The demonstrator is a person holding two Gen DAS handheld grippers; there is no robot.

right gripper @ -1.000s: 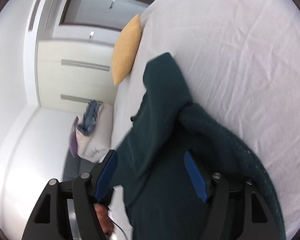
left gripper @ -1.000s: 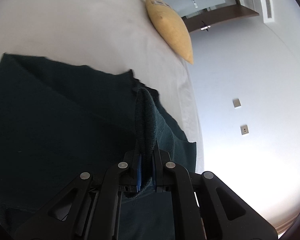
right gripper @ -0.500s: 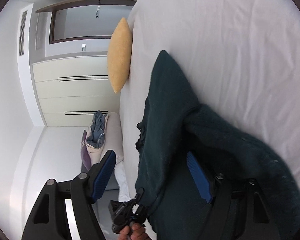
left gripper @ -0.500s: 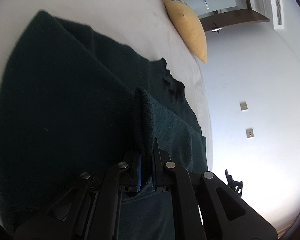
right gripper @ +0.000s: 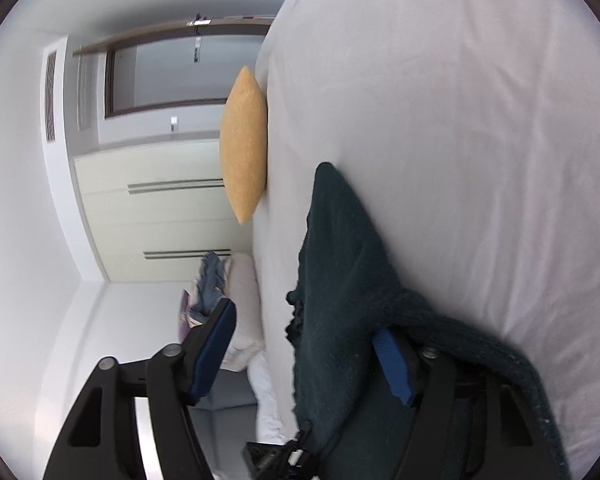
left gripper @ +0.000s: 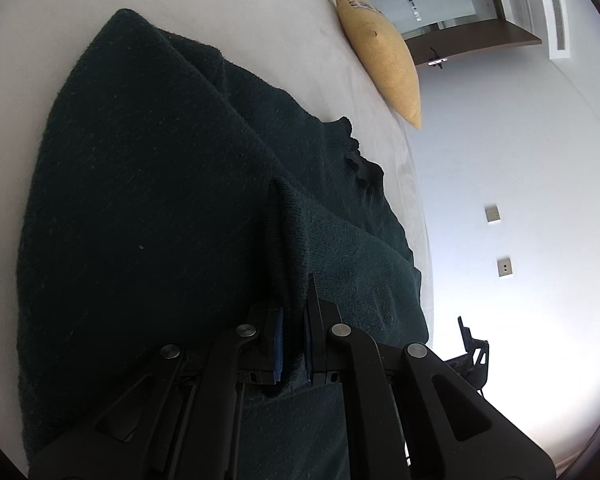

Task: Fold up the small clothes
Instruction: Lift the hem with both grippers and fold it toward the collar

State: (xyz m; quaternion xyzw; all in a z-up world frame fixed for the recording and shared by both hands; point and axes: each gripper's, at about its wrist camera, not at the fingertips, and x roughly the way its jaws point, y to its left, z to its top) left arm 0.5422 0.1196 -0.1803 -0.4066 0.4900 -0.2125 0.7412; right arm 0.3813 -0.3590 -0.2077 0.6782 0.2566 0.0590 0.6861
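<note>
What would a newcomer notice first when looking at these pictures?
The dark green knitted garment catches the eye first: it lies spread on the white bed, and a fold of it is pinched in the left gripper. Next comes the yellow cushion, leaning at the bed's far edge. The right gripper is closing, with cloth draped over one of its blue fingers.

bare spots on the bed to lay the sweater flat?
Free: white sheet beyond the dark green sweater, and the strip between it and the yellow cushion. Crowded: near edge, where the left tongs pinch a fold and the right tongs straddle the sweater.
</note>
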